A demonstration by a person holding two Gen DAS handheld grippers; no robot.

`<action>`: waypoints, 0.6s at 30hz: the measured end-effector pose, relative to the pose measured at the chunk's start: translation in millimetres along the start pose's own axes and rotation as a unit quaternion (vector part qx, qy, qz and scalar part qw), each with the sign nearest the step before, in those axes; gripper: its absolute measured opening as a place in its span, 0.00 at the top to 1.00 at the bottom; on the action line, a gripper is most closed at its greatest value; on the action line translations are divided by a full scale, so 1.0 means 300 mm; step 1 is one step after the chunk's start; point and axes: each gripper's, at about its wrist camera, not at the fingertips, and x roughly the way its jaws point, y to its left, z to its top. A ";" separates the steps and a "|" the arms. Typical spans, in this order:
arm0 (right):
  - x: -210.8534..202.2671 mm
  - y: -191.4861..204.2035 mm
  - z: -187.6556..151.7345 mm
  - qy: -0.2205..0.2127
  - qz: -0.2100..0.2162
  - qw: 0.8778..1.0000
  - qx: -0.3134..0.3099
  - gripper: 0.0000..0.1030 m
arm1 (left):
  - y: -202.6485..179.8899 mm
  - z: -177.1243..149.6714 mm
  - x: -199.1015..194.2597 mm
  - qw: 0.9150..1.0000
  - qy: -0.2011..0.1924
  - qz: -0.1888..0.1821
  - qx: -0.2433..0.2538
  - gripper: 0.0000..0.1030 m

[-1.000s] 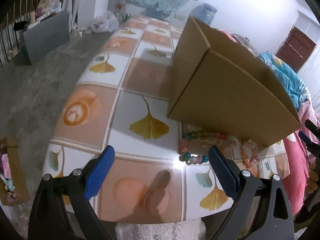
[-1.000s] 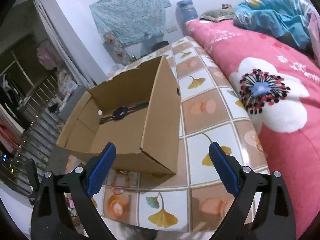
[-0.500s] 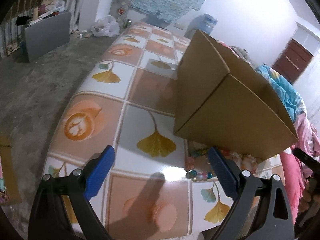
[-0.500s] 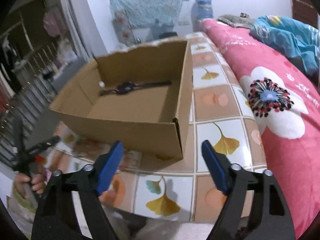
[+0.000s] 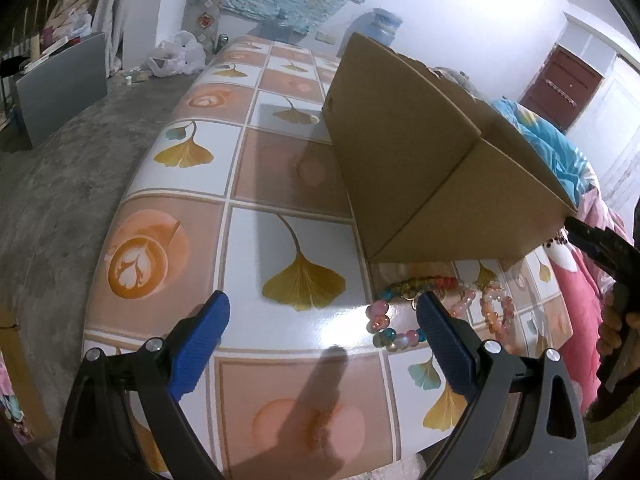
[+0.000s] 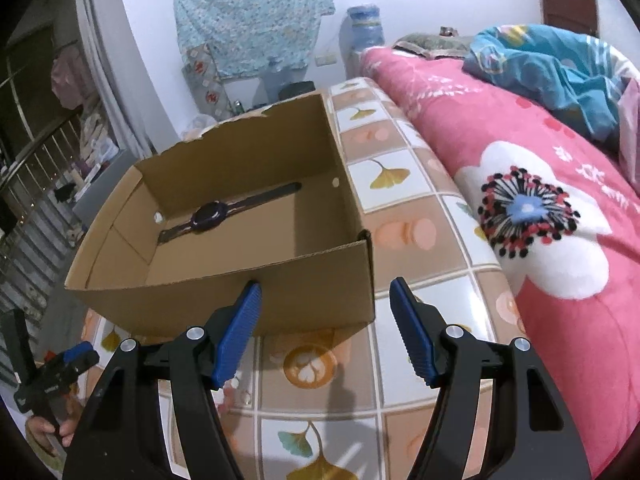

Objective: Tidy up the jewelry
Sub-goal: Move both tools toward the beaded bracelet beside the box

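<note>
Several beaded bracelets point(image 5: 420, 285) lie on the tiled table point(image 5: 280, 168) just in front of a brown cardboard box point(image 5: 420, 168). My left gripper point(image 5: 322, 300) hovers open over the table, its right finger beside the beads and nothing between the jaws. In the right wrist view the box point(image 6: 240, 160) is open-topped and a dark wristwatch point(image 6: 212, 216) lies flat inside. My right gripper point(image 6: 325, 288) is near the box's front wall. Its jaws are closing with nothing between them. The right gripper point(image 5: 600, 244) also shows at the left wrist view's right edge.
A pink flowered bedspread point(image 6: 540, 208) runs along the table's right side, with a blue blanket point(image 6: 540, 64) on it. A concrete floor point(image 5: 52, 184) drops away left of the table, with a grey panel point(image 5: 60, 88) and a plastic bag point(image 5: 180, 54).
The right gripper's jaws have narrowed, and it has swung to look over the box's front wall into the box. The left gripper shifted only slightly; the bracelets now lie by its right finger.
</note>
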 end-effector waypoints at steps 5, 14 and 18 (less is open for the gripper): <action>-0.011 0.012 -0.070 0.016 -0.025 0.999 -0.015 0.34 | 0.001 -0.009 -0.021 1.000 0.012 -0.007 0.019 0.10; 0.077 0.041 -0.220 0.079 -0.112 0.989 -0.060 0.20 | -0.014 -0.045 0.004 0.998 0.028 0.015 0.048 0.10; 0.124 0.044 -0.237 0.094 -0.127 0.985 -0.070 0.18 | -0.034 -0.041 0.025 0.997 0.033 0.031 0.062 0.06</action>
